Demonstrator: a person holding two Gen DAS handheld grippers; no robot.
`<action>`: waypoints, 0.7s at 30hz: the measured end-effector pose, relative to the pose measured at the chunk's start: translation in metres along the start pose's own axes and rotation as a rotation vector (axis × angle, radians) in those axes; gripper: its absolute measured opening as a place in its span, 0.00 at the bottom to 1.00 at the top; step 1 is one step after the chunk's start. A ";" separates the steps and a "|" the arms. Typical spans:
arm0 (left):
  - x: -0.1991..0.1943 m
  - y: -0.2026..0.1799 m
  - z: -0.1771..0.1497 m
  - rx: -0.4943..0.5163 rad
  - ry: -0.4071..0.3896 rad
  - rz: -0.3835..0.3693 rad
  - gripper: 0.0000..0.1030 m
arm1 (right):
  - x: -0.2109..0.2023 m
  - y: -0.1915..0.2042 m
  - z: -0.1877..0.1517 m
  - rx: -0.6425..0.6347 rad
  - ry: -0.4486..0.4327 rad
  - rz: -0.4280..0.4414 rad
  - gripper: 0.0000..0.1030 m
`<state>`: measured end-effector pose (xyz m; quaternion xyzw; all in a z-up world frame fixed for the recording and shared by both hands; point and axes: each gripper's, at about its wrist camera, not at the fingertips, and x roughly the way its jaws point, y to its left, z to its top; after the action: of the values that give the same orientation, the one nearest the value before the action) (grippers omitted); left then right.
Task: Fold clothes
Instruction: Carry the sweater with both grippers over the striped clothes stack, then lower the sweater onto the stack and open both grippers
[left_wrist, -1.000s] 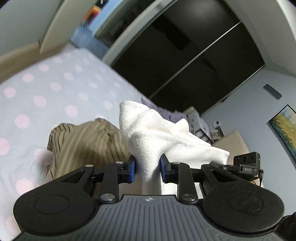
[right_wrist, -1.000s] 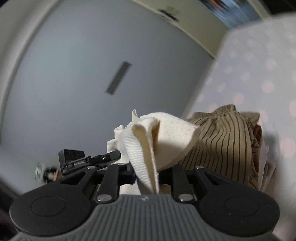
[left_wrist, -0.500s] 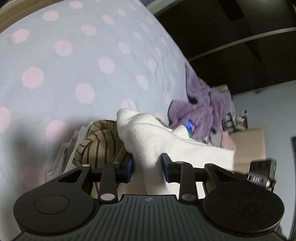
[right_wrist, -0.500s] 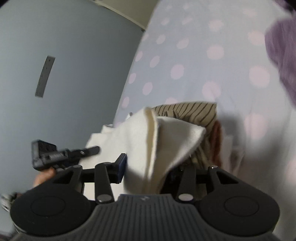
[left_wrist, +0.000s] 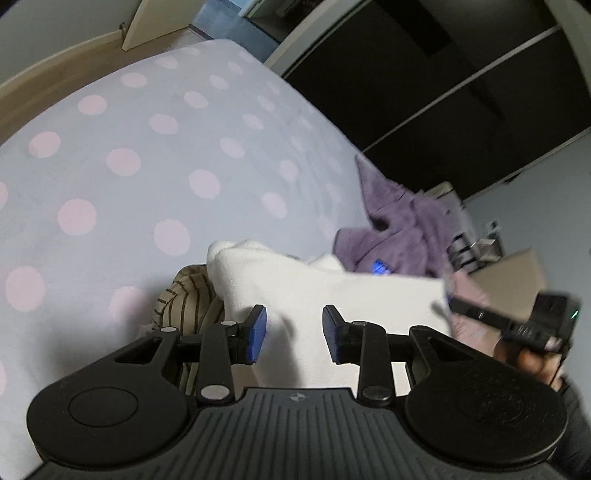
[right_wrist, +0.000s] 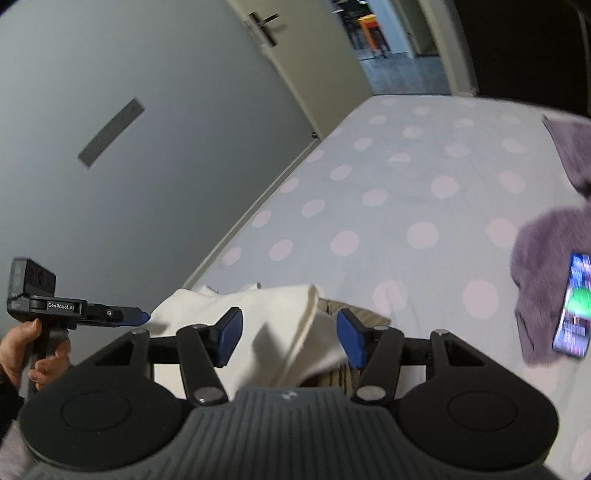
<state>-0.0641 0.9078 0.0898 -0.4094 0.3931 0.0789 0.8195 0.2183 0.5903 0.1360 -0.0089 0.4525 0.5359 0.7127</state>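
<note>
On the polka-dot bed, in the left wrist view, the white garment is lying crosswise atop the striped garment, and the left gripper is standing narrowly parted around its near edge, pads not pressing. In the right wrist view, the right gripper has just been opening and is gaping wide, the white garment's corner lying loose between its jaws.

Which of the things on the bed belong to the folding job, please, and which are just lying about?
Part of the job:
- white cloth, lying between both open grippers
- striped garment, underneath it
- purple garment, unfolded further along the bed
- left gripper
- right gripper

Just lying about:
- lit phone on the purple garment
- dotted bedcover
</note>
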 end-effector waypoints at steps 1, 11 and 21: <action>0.003 0.001 -0.001 -0.012 -0.006 -0.002 0.29 | 0.010 0.002 0.001 -0.022 0.010 -0.011 0.56; 0.000 0.006 -0.011 -0.010 -0.134 -0.148 0.00 | -0.007 0.027 -0.001 -0.149 -0.138 0.098 0.12; -0.020 -0.002 -0.032 0.041 -0.260 -0.001 0.01 | 0.026 0.008 0.017 -0.011 -0.069 0.000 0.11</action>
<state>-0.0955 0.8864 0.0938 -0.3791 0.2850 0.1230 0.8718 0.2230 0.6215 0.1328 0.0060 0.4247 0.5384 0.7278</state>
